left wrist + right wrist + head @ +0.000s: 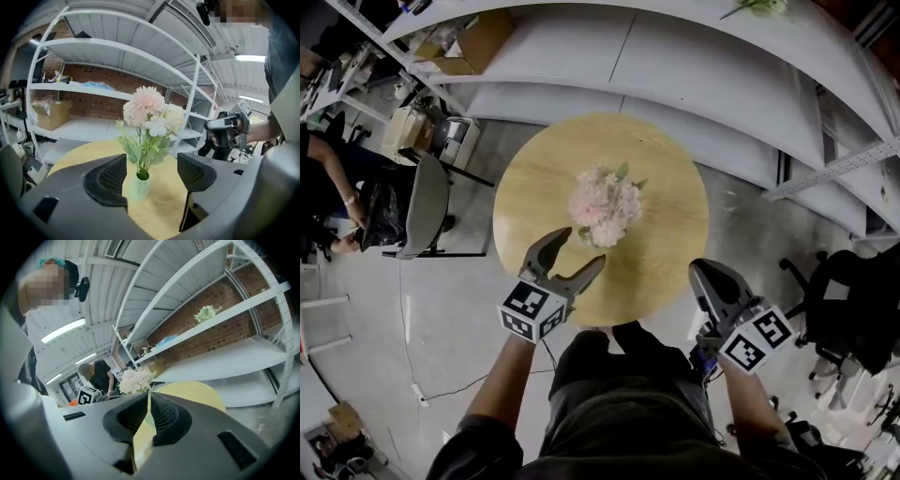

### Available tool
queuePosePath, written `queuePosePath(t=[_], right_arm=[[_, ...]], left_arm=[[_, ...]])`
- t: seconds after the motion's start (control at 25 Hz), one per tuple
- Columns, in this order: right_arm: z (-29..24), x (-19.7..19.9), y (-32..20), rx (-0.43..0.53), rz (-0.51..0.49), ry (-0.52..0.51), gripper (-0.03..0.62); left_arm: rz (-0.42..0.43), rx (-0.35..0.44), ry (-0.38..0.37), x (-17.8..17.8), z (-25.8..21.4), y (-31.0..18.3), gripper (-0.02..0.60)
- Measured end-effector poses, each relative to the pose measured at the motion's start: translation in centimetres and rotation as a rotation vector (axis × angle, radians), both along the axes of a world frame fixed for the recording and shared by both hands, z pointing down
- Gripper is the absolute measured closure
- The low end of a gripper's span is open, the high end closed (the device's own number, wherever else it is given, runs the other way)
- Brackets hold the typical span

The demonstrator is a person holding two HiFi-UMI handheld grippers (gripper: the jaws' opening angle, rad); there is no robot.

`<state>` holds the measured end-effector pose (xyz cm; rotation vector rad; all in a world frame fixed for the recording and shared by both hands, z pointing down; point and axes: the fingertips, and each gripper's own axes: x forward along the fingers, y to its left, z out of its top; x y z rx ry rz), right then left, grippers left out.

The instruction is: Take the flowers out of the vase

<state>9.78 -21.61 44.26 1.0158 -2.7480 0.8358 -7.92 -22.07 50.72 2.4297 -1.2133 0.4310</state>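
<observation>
The head view looks straight down onto a round wooden table (666, 187) with a bunch of pale pink flowers (605, 204) near its middle; from this angle the blossoms cover whatever holds them. The left gripper view supplies that: the stems stand upright in a small pale green vase (140, 186) on the tabletop (164, 206), with green leaves spreading under the pink and cream blooms (147, 110).

The left gripper (584, 246) hangs over the near edge of the table, tilted slightly downward and aimed at the flowers. Its jaws stand well apart with nothing gripped. In its own view (151, 164) the vase and stems show in the gap between the two pads, but farther back, clear of them. The same view also catches the right gripper (225, 131) held off to the side.

The right gripper (701, 270) sits outside the table's near right rim, over the floor. Its own view (149, 394) shows the jaw tips pressed together and empty, the flowers (135, 379) and table (197, 392) beyond them, and the left gripper's marker cube (86, 396) to the left.

Both forearms reach forward from the body, the left (502, 384) bare and angled inward. White shelving (675, 56) curves behind the table.
</observation>
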Motion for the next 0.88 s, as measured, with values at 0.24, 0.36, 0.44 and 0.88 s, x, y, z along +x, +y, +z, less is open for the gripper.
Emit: queuePosePath(t=[0.24,0.36,0.44,0.88], right_arm=[[2.4,-0.2,-1.0,-0.047,-0.036,0.019,0.568],[3.4,-0.4,-0.9,-0.066,-0.042,0.025,0.568],[3.9,-0.5,-0.8,-0.078,-0.045,0.034,0.568],[5.5,-1.2,-0.3,-0.113,-0.033,0.075,0.568]], left_arm=[[0.033,-0.031,-0.032,0.9,3.0,-1.6,0.182],[0.074,0.004,-0.077,1.6,3.6,-2.4,0.169],[0.096,0.033,-0.097,2.0,3.6,-3.2,0.169],[0.186,0.057,-0.066,3.3,4.2,-5.0,0.174]])
